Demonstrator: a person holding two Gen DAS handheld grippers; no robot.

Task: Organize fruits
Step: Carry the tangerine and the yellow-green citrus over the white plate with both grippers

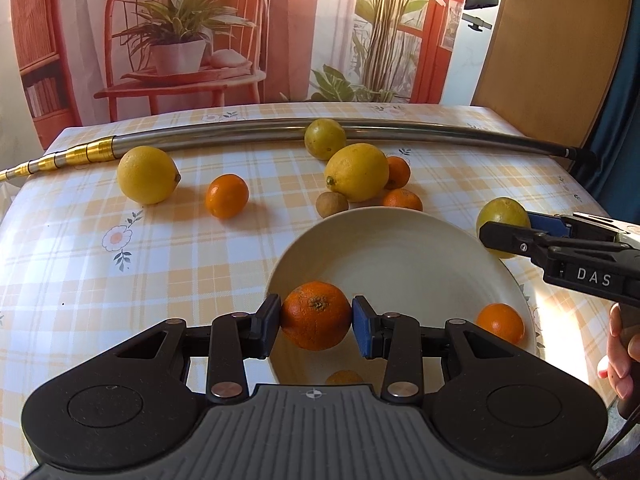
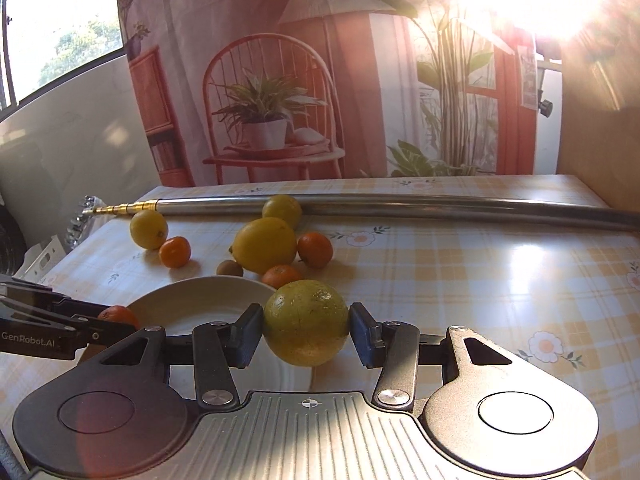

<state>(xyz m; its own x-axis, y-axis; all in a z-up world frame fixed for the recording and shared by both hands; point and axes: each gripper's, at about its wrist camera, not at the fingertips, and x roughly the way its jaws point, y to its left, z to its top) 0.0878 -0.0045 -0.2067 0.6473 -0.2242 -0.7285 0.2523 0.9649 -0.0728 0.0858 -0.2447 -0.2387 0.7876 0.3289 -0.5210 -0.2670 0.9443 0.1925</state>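
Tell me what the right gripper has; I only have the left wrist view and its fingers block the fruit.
Observer: The right gripper is shut on a yellow-green citrus fruit, both pads against its sides.
Operator: Say whether that fruit is clean.
Observer: Its skin shows dark specks and a thin line across the lower half.
Operator: Report what lies right of it on the table.
Observer: Bare checked tablecloth with flower prints and strong glare; no fruit there.
Operator: Check my own grip from that side.
Observer: Only part of the orange shows behind the left gripper's fingers, above the near rim of the white plate.
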